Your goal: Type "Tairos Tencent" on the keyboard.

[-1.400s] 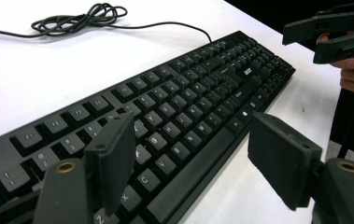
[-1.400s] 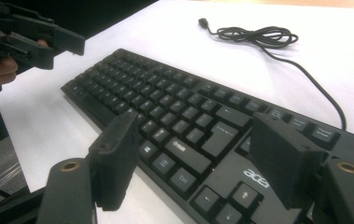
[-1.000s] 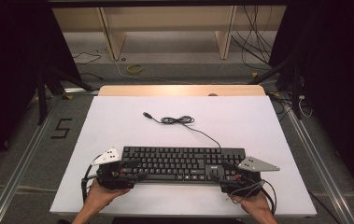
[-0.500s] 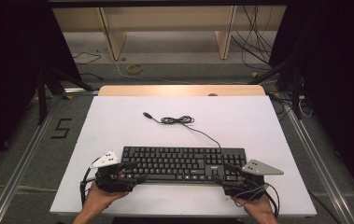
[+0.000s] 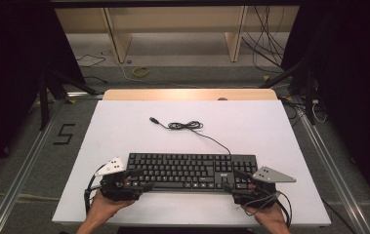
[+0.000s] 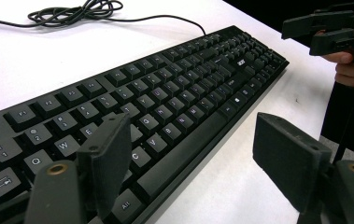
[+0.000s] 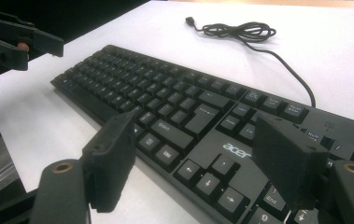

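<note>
Starting at the left of the high view, the left tongs (image 5: pixel 141 179) sit at the near left corner of the black full-size plastic keyboard (image 5: pixel 190 169), which lies flat toward the near edge of the white rectangular worktop (image 5: pixel 124 122). In the left gripper view these tongs (image 6: pixel 191 154) are released: one jaw stands over the keys at the keyboard's left end, the other over bare worktop beyond the near edge, so the near edge lies between them, ungripped. The keyboard's thin black cable (image 5: pixel 192 127) runs from its far edge to a loose coil and a free plug at mid-worktop, well apart from both hands. At the right end, the right tongs (image 5: pixel 235 181) are likewise released; in the right gripper view (image 7: pixel 193 158) one jaw is off the near edge and the other is above the arrow-key block. Judged from this, both tongs are staged to pinch the near corners and lift or shift the keyboard. Risks: a jaw closing on key caps rather than the solid frame may depress or dislodge keys and slip; uneven closing at the two ends would tilt or yaw the body; a corner-only hold may let the far edge sag; the coiled cable may drag or snag during travel.
</note>
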Tool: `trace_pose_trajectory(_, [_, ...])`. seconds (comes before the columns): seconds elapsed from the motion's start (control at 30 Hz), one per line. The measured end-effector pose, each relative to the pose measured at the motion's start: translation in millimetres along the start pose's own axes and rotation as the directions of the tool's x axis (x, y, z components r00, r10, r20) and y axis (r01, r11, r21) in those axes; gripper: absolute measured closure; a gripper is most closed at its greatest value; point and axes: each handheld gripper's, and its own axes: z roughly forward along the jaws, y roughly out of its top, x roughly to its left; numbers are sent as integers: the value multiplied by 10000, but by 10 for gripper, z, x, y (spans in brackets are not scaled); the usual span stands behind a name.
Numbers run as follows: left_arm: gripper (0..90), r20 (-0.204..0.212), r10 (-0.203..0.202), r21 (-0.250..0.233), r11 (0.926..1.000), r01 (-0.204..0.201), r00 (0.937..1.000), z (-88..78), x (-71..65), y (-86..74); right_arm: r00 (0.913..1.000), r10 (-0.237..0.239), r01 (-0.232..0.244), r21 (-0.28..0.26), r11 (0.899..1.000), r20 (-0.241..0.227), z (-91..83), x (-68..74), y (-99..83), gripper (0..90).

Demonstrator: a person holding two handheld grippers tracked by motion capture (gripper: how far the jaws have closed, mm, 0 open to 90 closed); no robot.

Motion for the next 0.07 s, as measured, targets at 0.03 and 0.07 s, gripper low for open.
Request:
trace_pose_trajectory(0.03, [278,4,9,2,10000,-9,10000,-1,0,1,10000,-17,17,-4,10000,7,1,1,0,310])
trace_pose_trajectory(0.07, [278,-13,21,-9,10000,-21,10000,-1,-1,0,10000,-20,20,0,10000,5,2,0,-1,310])
